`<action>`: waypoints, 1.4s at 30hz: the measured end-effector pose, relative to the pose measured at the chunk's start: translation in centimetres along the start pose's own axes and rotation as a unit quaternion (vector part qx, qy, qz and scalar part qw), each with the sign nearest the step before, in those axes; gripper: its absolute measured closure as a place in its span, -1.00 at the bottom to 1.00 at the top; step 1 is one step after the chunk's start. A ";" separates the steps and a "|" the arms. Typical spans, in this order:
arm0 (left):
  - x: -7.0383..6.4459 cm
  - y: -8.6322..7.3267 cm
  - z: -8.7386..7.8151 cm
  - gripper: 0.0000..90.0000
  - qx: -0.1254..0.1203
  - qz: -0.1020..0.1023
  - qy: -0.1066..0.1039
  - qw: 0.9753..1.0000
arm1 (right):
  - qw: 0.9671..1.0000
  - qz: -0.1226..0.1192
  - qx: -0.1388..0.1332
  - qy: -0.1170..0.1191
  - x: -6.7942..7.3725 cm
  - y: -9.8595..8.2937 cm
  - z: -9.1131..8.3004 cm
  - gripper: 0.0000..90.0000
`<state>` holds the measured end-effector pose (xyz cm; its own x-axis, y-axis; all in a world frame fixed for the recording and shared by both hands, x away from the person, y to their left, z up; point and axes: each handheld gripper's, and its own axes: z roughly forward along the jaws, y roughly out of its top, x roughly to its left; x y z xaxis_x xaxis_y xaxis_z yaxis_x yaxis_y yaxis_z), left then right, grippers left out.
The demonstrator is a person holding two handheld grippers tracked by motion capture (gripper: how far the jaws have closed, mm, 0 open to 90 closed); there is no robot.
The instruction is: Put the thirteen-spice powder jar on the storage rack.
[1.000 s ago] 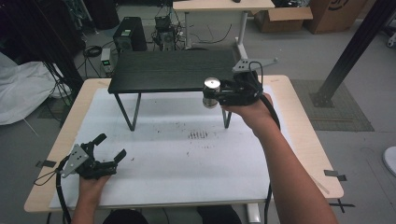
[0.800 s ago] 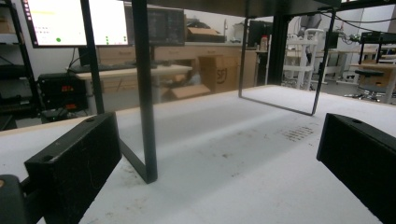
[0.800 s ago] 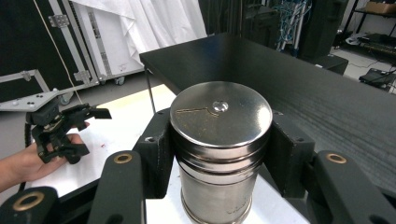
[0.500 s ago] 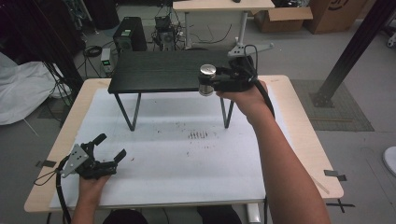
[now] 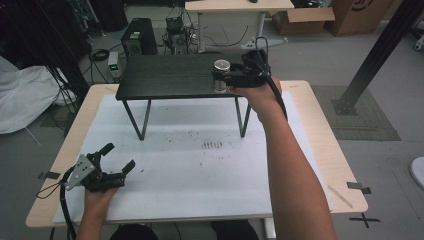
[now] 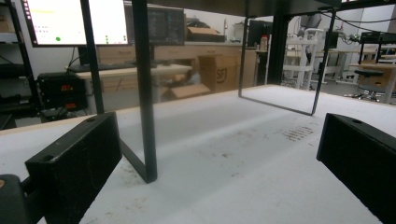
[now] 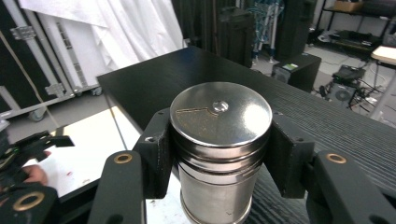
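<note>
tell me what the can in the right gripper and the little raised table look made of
Can: looks like polished metal, probably steel; shiny lid with reflections, ribbed silver wall. Raised table: top looks like black-stained wood, with fine grain lines; thin legs look like black-painted metal bar.

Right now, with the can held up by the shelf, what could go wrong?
1. The right gripper holds the shiny steel canister at the front edge of the black wooden shelf; set down there, it could overhang and tip off.
2. The smooth round metal might slip or twist in the grip.
3. The left gripper rests open on the white table cover, too far to catch it.
</note>
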<state>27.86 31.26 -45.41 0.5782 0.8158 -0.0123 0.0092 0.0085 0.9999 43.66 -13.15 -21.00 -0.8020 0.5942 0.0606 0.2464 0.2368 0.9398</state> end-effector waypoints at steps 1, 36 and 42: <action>0.0 0.0 0.0 -0.99 0.000 0.000 0.000 1.000 | 1.000 0.001 0.000 -0.003 -0.1 0.0 0.1 0.09; 0.0 0.0 0.0 -0.99 0.001 0.002 0.000 1.000 | 0.999 0.002 0.015 -0.052 -0.9 -0.3 3.6 0.09; 0.0 0.0 0.0 -0.99 0.001 0.002 0.000 1.000 | 0.998 0.011 0.009 -0.056 -1.0 -0.3 3.5 -0.19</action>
<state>27.85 31.26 -45.40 0.5786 0.8156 -0.0086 0.0092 0.0040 0.9999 46.34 -11.10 -22.49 -0.7308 0.6814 0.0413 0.2734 0.2367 0.9323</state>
